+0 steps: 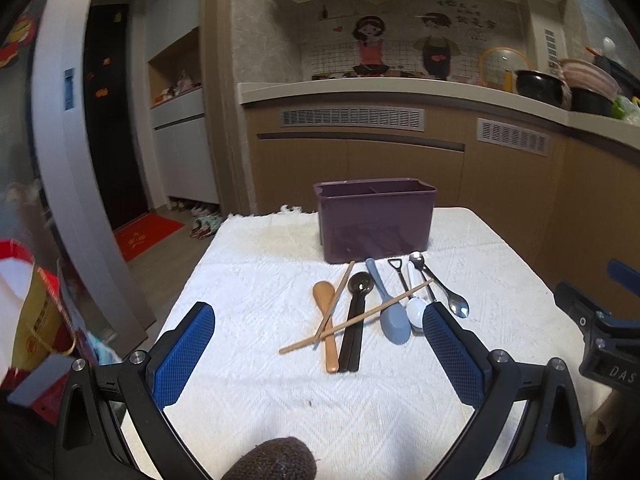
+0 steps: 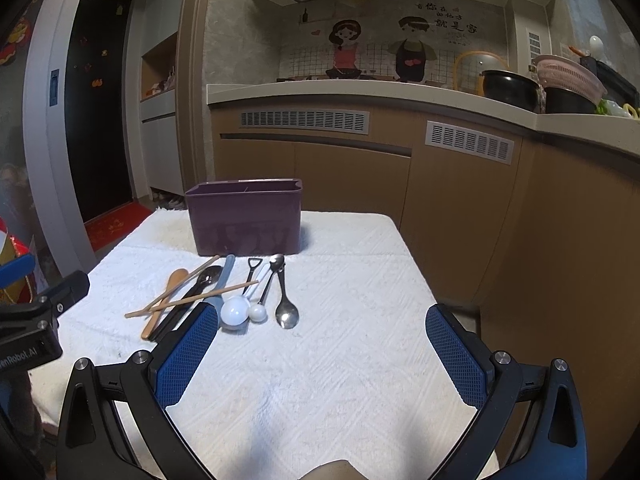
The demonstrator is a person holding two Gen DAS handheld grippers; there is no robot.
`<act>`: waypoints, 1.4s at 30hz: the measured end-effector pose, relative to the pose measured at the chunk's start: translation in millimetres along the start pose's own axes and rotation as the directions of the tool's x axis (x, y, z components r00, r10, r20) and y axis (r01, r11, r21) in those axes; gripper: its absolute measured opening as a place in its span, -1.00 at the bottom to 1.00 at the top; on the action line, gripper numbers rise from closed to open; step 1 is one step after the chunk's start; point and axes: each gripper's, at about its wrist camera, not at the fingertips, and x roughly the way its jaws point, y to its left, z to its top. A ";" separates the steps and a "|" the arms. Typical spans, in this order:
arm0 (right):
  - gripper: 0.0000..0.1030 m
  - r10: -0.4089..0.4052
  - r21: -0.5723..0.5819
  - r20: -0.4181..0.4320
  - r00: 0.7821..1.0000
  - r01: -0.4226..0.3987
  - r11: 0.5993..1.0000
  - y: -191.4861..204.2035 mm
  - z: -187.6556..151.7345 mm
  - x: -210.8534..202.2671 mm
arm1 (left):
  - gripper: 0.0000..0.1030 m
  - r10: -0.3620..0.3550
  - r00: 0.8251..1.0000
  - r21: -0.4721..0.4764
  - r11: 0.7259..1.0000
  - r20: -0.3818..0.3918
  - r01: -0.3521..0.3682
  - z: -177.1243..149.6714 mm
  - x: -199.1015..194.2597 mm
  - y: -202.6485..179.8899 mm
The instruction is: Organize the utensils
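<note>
- a table draped in a white textured towel [image 1: 248, 280] is seen; a purple plastic caddy [image 1: 374, 220] stands at its far edge, rectangular, open-topped, with a divider just visible inside.
- the utensils are laid in a loose row just in front of the caddy, long axes running roughly from the far edge toward the near edge.
- from the left: a wooden spoon [image 1: 328, 320], a black ladle-like spoon [image 1: 356, 312], a grey-blue plastic spoon [image 1: 390, 308], a white ceramic spoon [image 1: 416, 308], a small shovel-handled spoon [image 1: 400, 272], a polished steel spoon [image 1: 444, 288].
- two wooden chopsticks [image 1: 356, 318] are crossed over the left half of the row, one slanting across several handles; they are judged the first thing to clear.
- left gripper [image 1: 318, 324]: blue cross-hatched pads spread wide, nothing between them, held above the near half of the towel, with the row straight ahead.
- right gripper [image 2: 322, 324]: likewise spread and empty; the row is seen ahead and to its left, the white spoon bowl [image 2: 236, 312] just beside its left pad.
- the left gripper is judged better lined up on the row; the steel spoon [image 2: 285, 300] at the right end is judged nearer the right gripper.
- thin handles flat on soft cloth are judged awkward to pinch; the steel is expected to slip.
- nothing is yet seen in the caddy; sorting is judged not begun.
</note>
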 end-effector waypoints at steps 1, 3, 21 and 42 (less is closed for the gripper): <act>1.00 -0.002 -0.003 -0.003 1.000 0.002 1.000 -0.4 2.3 2.9 | 1.00 -0.017 1.000 0.018 1.000 -0.004 0.017 2.4 4.3 -0.8; 1.00 0.000 -0.008 -0.013 1.000 0.000 1.000 -2.9 7.6 11.2 | 1.00 -0.077 0.996 0.063 0.995 -0.034 0.079 6.8 16.0 -3.7; 1.00 0.084 0.025 -0.199 0.976 -0.081 0.996 -23.7 20.3 116.1 | 1.00 -0.264 0.908 0.287 0.887 -0.326 0.362 10.8 126.8 -22.4; 0.46 0.159 -0.001 -0.320 0.934 -0.168 0.986 -1.7 15.0 153.0 | -0.47 -0.408 0.778 0.310 0.750 -0.478 0.584 23.6 175.2 -49.7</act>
